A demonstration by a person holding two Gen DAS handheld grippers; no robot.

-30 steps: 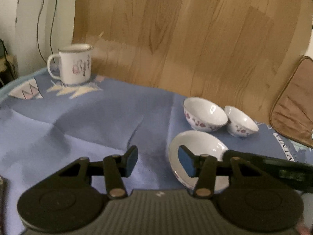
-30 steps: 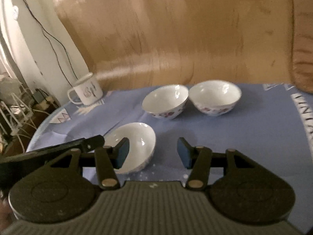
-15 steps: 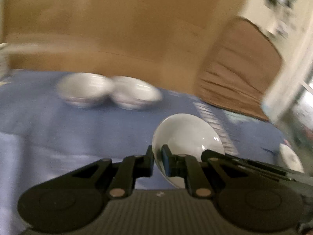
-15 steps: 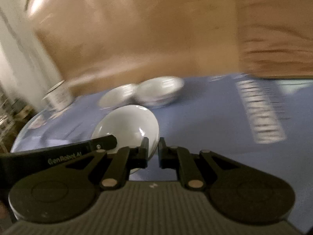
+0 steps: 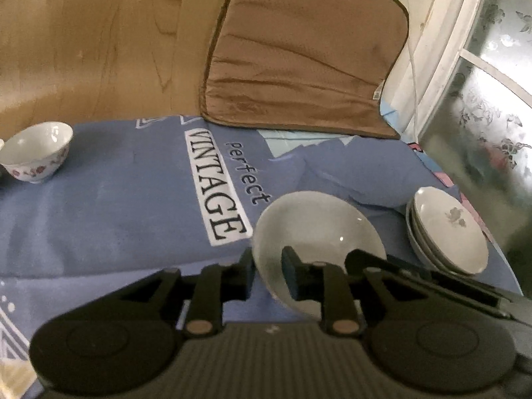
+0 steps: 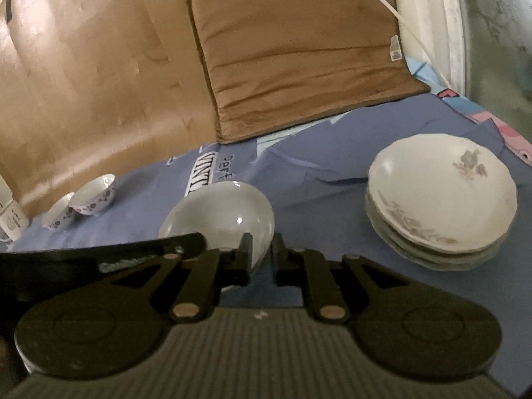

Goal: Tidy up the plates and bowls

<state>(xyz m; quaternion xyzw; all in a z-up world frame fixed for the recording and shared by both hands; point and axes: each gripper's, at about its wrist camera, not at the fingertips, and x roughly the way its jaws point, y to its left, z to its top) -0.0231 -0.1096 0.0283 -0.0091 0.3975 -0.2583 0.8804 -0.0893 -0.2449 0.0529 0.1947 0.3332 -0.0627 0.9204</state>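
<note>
Plate (image 5: 319, 232) mid-carry: left gripper (image 5: 268, 271) and right gripper (image 6: 261, 252) jaws both clamped on its rim, held above blue cloth (image 5: 133, 206). Next: lower onto plate stack (image 6: 442, 199) to the right, level it, then release.

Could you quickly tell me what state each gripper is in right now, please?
Left gripper: closed on the rim of the white plate, held tilted above the blue cloth.
Right gripper: closed on the same plate's opposite rim.

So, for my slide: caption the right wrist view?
Both hand-held grippers carry a white plate toward the plate stack on blue cloth.
</note>
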